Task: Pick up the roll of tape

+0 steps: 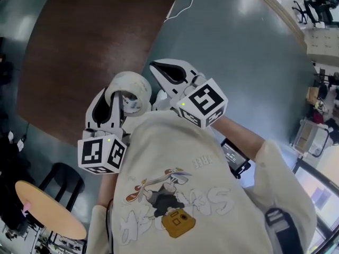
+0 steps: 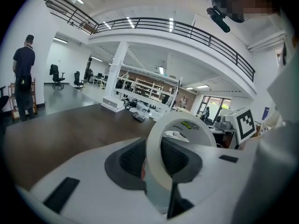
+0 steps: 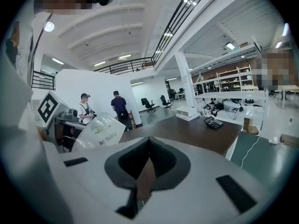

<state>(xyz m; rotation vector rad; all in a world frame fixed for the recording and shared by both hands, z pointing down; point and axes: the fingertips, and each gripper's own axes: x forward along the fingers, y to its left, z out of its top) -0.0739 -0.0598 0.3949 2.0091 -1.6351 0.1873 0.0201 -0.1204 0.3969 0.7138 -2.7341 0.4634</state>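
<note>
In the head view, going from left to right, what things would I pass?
Small round table → roll of tape → right gripper's marker cube → black device with a screen

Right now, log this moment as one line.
left tongs: shut on roll of tape | roll of tape: off the table | right tongs: shut, empty

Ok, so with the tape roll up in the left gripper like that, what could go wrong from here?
1. The left gripper pinches only one wall of the roll of tape, so the ring may swivel or slip out.
2. The right gripper, jaws shut and empty, sits close beside the roll; a small move could knock it.
3. The roll is held in the air, clear of the brown table, so any slip probably means a drop.
</note>
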